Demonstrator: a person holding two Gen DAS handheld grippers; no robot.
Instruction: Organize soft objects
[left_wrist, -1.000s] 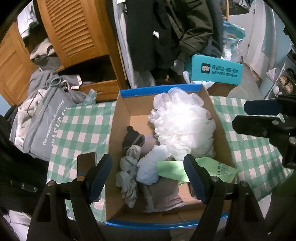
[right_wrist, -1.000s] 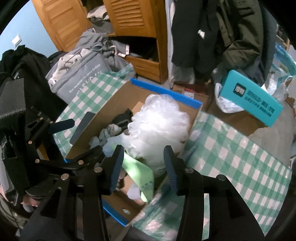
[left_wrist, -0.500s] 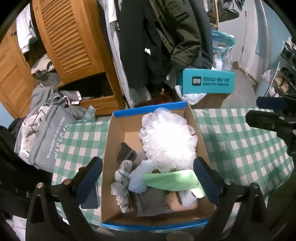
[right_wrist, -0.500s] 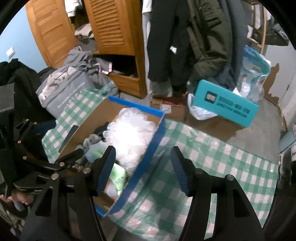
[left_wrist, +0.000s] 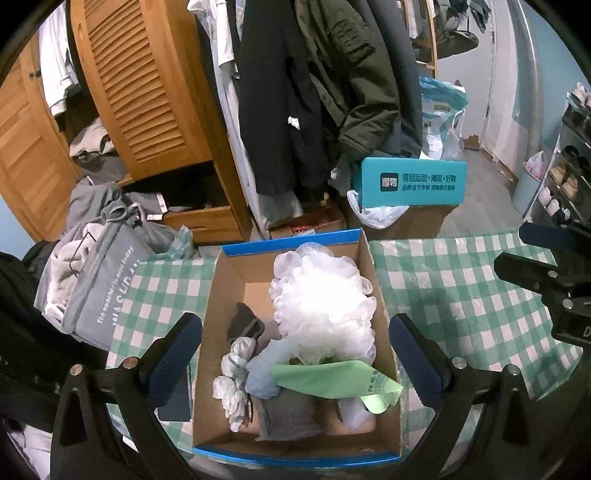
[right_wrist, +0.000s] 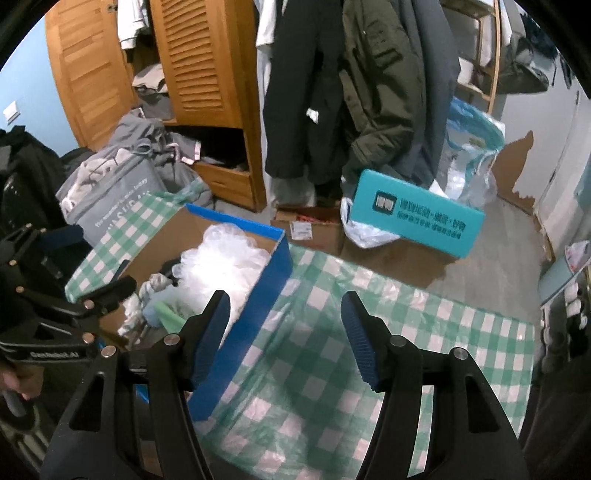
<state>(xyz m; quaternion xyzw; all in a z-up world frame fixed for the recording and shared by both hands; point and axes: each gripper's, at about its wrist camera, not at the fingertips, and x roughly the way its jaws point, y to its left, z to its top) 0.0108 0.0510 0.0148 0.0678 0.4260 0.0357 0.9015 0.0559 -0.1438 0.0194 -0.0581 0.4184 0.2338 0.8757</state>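
Both grippers have pulled back and up from the cardboard box (left_wrist: 218, 317) since a second ago; the right one has swung off it to the checked tablecloth (right_wrist: 314, 354). Left gripper (left_wrist: 295, 343) hangs over the box, jaws spread wide, holding nothing. Right gripper (right_wrist: 286, 325) is also spread and empty. In the box: white mesh pouf (left_wrist: 321, 299) at 12 o'clock, green cloth (left_wrist: 332, 380) at 5, grey socks (left_wrist: 236, 369) at 8. Teal carton (left_wrist: 410, 182) sits beyond the table.

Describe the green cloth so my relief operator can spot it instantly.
On the checked tablecloth sits a blue-edged cardboard box. At its near right, below the white mesh bath pouf, the light green cloth lies flat: the only green item among grey socks.
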